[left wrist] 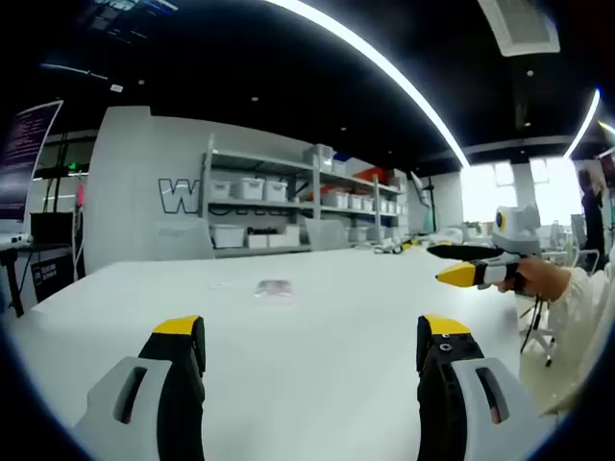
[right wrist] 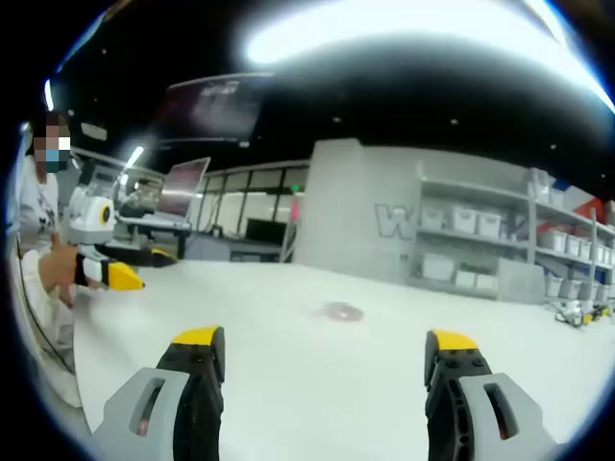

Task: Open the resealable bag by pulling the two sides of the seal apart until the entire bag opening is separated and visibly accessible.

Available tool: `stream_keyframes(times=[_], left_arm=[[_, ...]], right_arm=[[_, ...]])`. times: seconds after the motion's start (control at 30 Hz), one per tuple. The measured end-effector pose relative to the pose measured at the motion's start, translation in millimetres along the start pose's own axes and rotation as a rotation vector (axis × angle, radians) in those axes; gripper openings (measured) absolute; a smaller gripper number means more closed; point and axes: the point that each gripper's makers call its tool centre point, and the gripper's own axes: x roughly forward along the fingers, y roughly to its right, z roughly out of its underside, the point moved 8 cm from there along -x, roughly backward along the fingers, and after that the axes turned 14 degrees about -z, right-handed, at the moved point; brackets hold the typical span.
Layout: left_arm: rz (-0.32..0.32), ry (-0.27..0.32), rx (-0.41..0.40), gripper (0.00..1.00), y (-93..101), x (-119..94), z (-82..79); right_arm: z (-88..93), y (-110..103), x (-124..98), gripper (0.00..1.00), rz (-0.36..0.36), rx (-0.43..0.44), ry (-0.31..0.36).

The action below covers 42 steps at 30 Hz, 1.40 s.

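A small clear resealable bag (left wrist: 274, 288) with pinkish contents lies flat on the white table (left wrist: 317, 384), well ahead of both grippers. In the left gripper view my left gripper (left wrist: 310, 331) is open, its yellow-tipped jaws wide apart above bare tabletop, short of the bag. The right gripper (left wrist: 466, 267) comes in from the right, held in a hand (left wrist: 540, 279). In the right gripper view the bag (right wrist: 338, 311) lies ahead, and my right gripper (right wrist: 325, 338) is open and holds nothing. The left gripper (right wrist: 120, 277) shows at the left, in a hand.
Metal shelves (left wrist: 288, 206) with white bins stand behind the table against a grey wall. Small items (left wrist: 394, 247) lie at the table's far right. A desk with monitors (right wrist: 183, 206) is at the back left. The person's sleeve (left wrist: 586, 307) is at the right edge.
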Motion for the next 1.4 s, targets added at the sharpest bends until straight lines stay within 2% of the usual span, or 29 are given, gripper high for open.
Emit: stream_keyframes(times=[0.27,0.77,1.4], left_arm=[[0.0,0.016,-0.001,0.89,0.9,-1.6,-1.8],[-0.01,0.001,0.007,0.88,-0.4,1.2,2.2],[-0.015,-0.011,0.02,0.89,-0.6,2.1,6.7]], right_arm=[[2.1,-4.8,4.3,0.86,-0.017,-0.017,-0.031],[10.6,-5.5,13.8,0.86,-0.043,-0.024,-0.036],[13.5,-1.8,9.5,0.85,-0.033,-0.024,-0.04]])
